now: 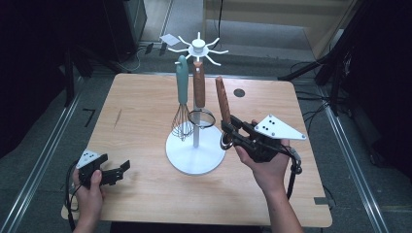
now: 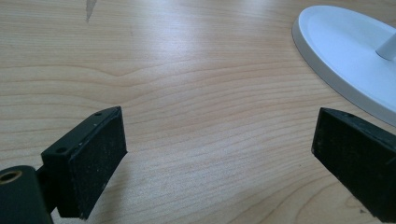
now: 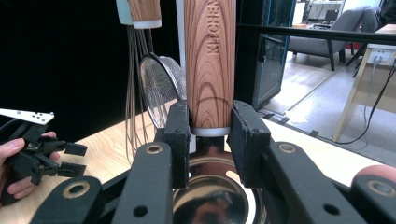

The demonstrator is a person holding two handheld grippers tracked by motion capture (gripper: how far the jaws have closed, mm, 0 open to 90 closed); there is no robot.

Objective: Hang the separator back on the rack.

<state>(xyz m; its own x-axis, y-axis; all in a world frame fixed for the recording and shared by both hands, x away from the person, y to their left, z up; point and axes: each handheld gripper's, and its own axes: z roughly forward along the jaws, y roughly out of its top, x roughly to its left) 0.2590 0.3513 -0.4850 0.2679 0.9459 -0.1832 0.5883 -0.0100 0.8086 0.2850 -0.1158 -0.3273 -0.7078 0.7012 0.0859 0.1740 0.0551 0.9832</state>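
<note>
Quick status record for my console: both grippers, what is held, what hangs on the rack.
right gripper: shut on wooden-handled utensil, handle upright, metal bowl end below the jaws
left gripper: open, nothing between the jaws, low over the table
rack: white, round base, hooks on top
hanging on rack: whisk with teal handle; strainer with wooden handle
</note>
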